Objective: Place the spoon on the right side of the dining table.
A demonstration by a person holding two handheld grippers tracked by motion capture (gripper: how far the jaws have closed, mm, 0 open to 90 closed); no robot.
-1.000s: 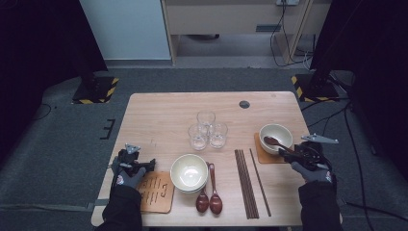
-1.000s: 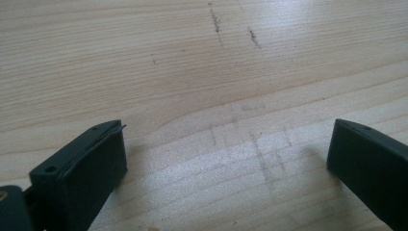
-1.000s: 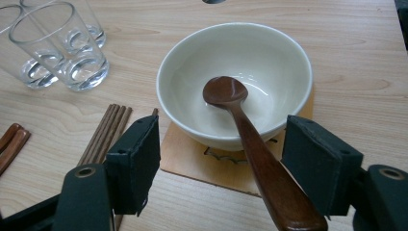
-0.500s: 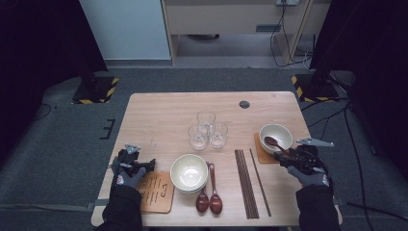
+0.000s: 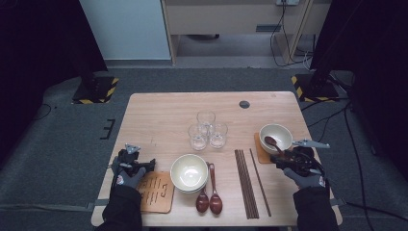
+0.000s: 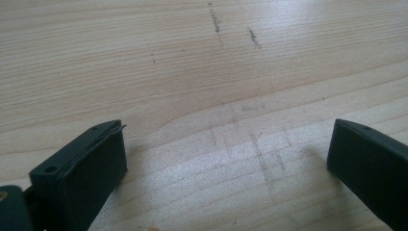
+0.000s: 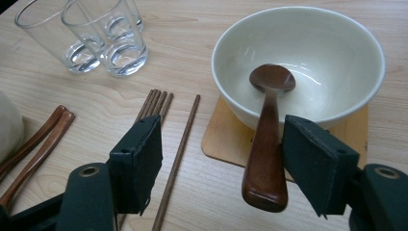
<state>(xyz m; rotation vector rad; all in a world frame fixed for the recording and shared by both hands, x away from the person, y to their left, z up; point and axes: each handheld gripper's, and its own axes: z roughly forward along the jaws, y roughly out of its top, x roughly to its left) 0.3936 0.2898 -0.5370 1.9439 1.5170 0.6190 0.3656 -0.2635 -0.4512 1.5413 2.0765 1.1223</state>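
Dark curtains and grey floor ring a pale wooden surface [image 5: 163,110] laid out like a place setting. From the high view, three glasses [image 5: 207,129] cluster at the middle, a stack of cream bowls [image 5: 189,172] sits near the front edge with two wooden spoons [image 5: 210,195] beside it and a row of chopsticks [image 5: 248,182] further right. At the right a bowl [image 5: 276,136] rests on a wooden coaster [image 5: 261,150], with a spoon [image 5: 273,143] leaning in it, probably set there to finish one person's place. The right gripper [image 5: 284,158] sits just at the spoon's handle; the left gripper [image 5: 146,165] waits by a second coaster [image 5: 156,191], apparently idle.

Along the left gripper view, the jaws stand spread over bare wood with nothing between them.

Along the right gripper view, the spoon [image 7: 267,134] has its head in the bowl [image 7: 308,57] and its handle propped over the rim, so it stays put without being held. The jaws are spread wide: the handle lies close against the right one, well clear of the other, so it looks released rather than pinched
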